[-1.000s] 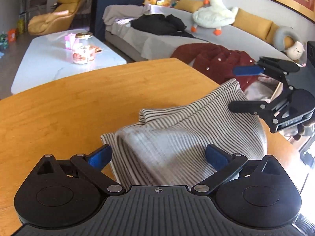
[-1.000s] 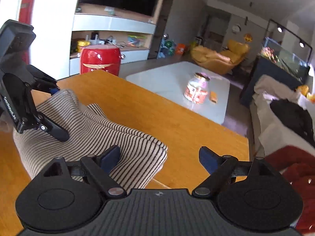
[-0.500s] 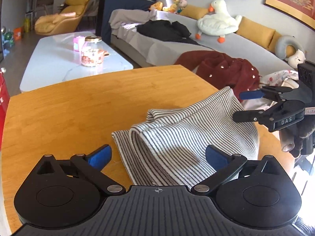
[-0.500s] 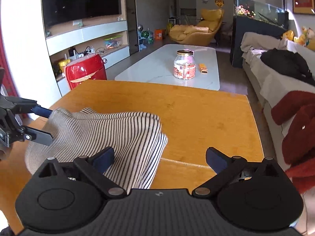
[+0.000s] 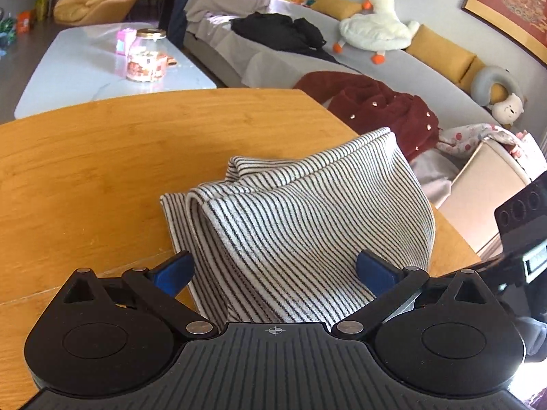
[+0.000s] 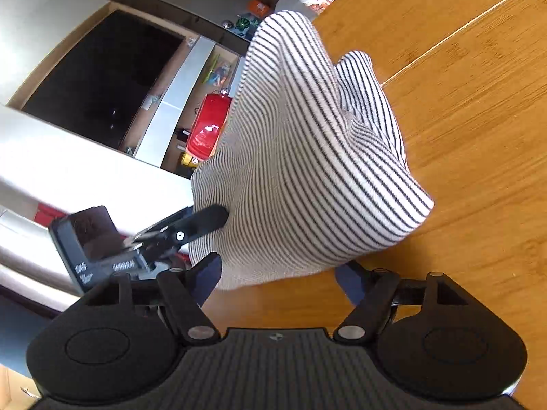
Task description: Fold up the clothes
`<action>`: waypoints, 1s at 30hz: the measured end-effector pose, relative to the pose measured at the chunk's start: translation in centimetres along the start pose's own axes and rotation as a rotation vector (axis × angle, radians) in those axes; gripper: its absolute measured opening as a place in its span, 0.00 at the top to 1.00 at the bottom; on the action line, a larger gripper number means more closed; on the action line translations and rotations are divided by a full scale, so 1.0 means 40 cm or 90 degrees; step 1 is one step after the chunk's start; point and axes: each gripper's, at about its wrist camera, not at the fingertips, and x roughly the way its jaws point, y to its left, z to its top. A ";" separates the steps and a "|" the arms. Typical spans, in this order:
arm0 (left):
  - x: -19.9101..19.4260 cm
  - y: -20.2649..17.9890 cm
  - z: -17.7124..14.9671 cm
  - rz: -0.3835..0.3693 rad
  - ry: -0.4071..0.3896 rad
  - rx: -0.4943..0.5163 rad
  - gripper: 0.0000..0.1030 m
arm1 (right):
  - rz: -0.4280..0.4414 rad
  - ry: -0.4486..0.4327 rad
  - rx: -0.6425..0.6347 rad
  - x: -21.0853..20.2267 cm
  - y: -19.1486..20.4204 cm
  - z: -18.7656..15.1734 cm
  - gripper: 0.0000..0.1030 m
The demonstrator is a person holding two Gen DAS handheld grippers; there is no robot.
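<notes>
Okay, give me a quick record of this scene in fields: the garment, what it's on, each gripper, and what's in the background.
garment: striped top, bunched in folds
surface: wooden table
left gripper: open, jaws either side of the top
right gripper: open, at the top's near edge; jaws have just been closing, pads not pressing the cloth
background: sofa with a red coat, a black garment and a plush duck

- Left wrist cam: sits low behind its own jaws, looks fwd & down over the wooden bench (image 5: 102, 171) toward the sofa (image 5: 427, 78); striped garment (image 5: 307, 212) close up.
- Right wrist cam: rolled sideways, very close to same garment, faces TV wall (image 6: 99, 78).
- Shared: garment, bench, glass jar (image 5: 145, 56).
</notes>
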 end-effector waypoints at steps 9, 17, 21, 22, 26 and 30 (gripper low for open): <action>-0.058 0.011 0.086 -0.001 -0.084 0.046 0.00 | -0.149 -0.131 -0.173 -0.021 0.031 0.103 0.35; 0.152 0.077 0.113 -0.029 0.010 -0.024 0.00 | -0.157 -0.138 -0.128 -0.044 -0.026 0.157 0.35; 0.131 0.069 0.082 -0.026 -0.005 -0.050 0.00 | -0.154 -0.124 -0.150 -0.027 -0.033 0.161 0.35; 0.124 0.061 0.072 -0.023 -0.007 -0.056 0.00 | -0.156 -0.122 -0.157 -0.021 -0.029 0.171 0.35; 0.102 0.015 0.024 -0.036 -0.012 -0.098 0.00 | -0.202 -0.141 -0.225 0.005 -0.003 0.212 0.35; 0.093 -0.063 -0.030 -0.094 -0.015 -0.103 0.00 | -0.275 -0.172 -0.292 0.018 0.037 0.253 0.35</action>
